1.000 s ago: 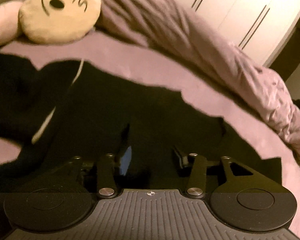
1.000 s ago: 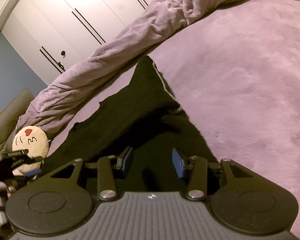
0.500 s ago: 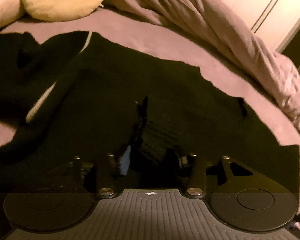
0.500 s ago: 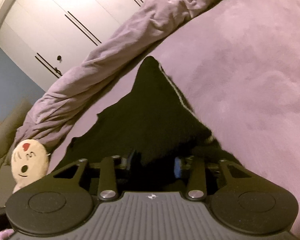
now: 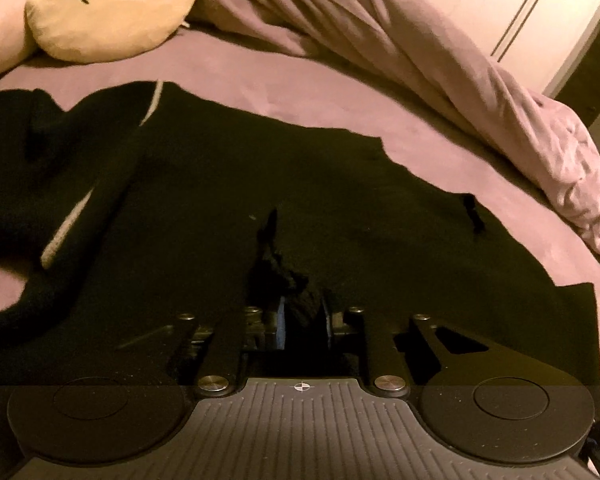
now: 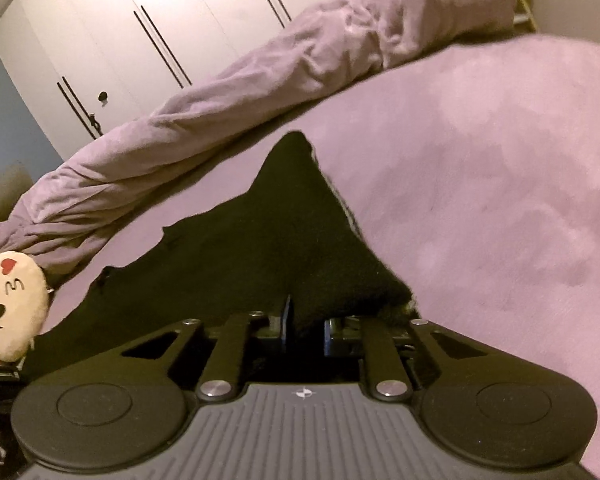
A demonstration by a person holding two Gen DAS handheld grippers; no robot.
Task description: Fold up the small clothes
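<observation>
— Where's the garment right now?

— The black garment (image 5: 228,208) lies spread over my purple bedspread (image 5: 236,80), running from the near edge toward the far side. In my left wrist view a pale stripe (image 5: 66,236) runs along a fold on its left part, and a small black tag (image 5: 474,216) sticks up near its right edge.

— And your left tongs?

— My left gripper (image 5: 303,318) is clamped on a bunched ridge of the black garment; the cloth rises in a crumpled peak between the two blue-padded fingers (image 5: 281,320).

— The right one?

— My right gripper (image 6: 305,330) is pinched on the garment's near right corner. The fabric fills the gap between the pads and climbs away from them in a dark triangle, its tip pointing to the far side.

— What else is around?

— A cream plush cushion with a winking face (image 5: 108,8) sits at the far left, just beyond the garment. A rumpled purple duvet (image 6: 228,120) is heaped along the far edge of the bed, and white wardrobe doors (image 6: 140,28) stand behind it.
</observation>
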